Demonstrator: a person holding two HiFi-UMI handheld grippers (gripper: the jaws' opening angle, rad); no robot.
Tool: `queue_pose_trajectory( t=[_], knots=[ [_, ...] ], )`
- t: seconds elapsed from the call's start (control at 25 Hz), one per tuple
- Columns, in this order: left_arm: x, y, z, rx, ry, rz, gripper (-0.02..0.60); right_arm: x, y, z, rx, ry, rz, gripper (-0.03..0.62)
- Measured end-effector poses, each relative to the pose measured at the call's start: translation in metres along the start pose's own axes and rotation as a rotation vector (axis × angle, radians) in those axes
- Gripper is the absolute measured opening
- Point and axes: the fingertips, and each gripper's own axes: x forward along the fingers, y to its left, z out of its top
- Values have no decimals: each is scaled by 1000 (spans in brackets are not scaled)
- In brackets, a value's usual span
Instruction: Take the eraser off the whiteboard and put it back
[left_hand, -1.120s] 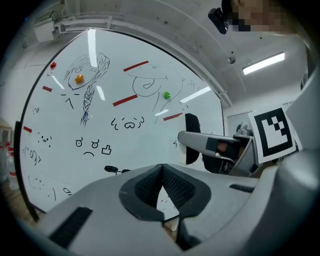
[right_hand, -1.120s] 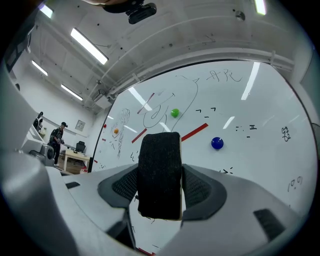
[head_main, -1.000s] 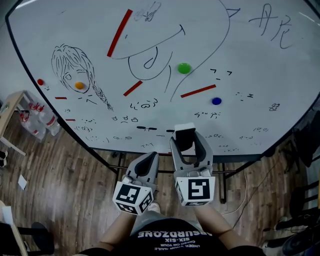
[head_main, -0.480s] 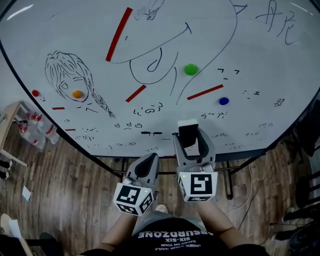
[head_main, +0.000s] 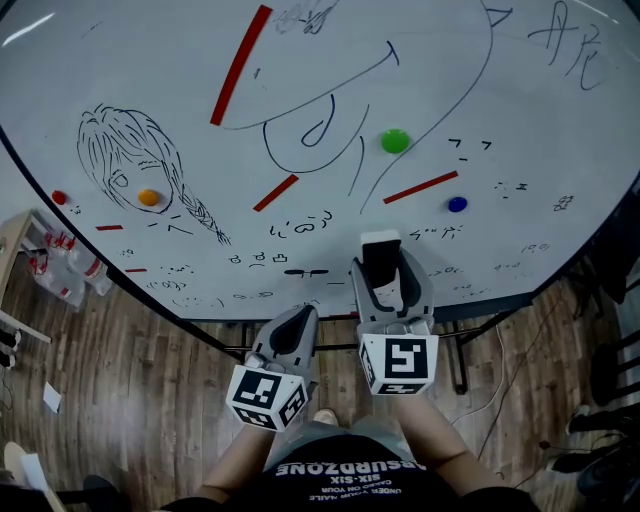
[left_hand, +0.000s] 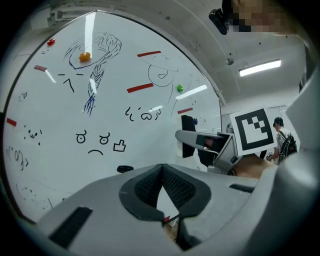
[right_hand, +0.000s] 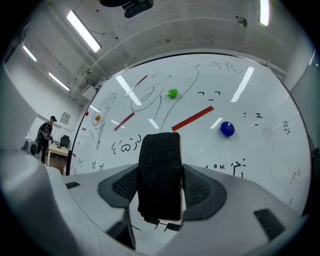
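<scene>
Whiteboard (head_main: 180, 90) fills the far half of the head view, over a wooden floor (head_main: 130, 370). On it are a girl's head with a braid, small emoticon faces, red strips, and green (head_main: 394, 140), blue (head_main: 457, 204), orange (head_main: 149, 197) and red (head_main: 59, 197) magnets. The handwriting at far right is cut off and unreadable. Nearest, the person's black shirt (head_main: 345, 470) reads "ABSURDZONE" and "SIX-SIX", upside down. The right gripper (head_main: 388, 275) pinches the eraser (head_main: 378, 268) at the board's near edge; whether the eraser touches the board cannot be told. The left gripper (head_main: 298, 322) hangs nearer, just left of it, over the floor. Compared with a second ago, the drawings and magnets sit a little further right in this view, and the eraser is held the same way.

From the left gripper view, the left gripper (left_hand: 161, 172) has its pads pressed together with nothing between them. To the right is the right gripper's marker cube (left_hand: 255, 131), with the eraser (left_hand: 188, 131) close to the board.

Seen from the right gripper view, the black felt eraser (right_hand: 160, 165) stands upright, clamped between the pads of the right gripper (right_hand: 160, 180) and hiding part of the scribbles behind it. A person (right_hand: 47, 131) stands far left.
</scene>
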Motion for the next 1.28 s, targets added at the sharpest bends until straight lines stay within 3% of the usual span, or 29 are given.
queue_pose_trajectory(
  t=[0.6, 1.28],
  knots=[
    [13, 15, -4, -13, 0, -30, 6, 20, -6, -8, -20, 17, -46, 250],
    [7, 25, -3, -14, -5, -6, 6, 25, -6, -12, -24, 18, -64, 250]
  ],
)
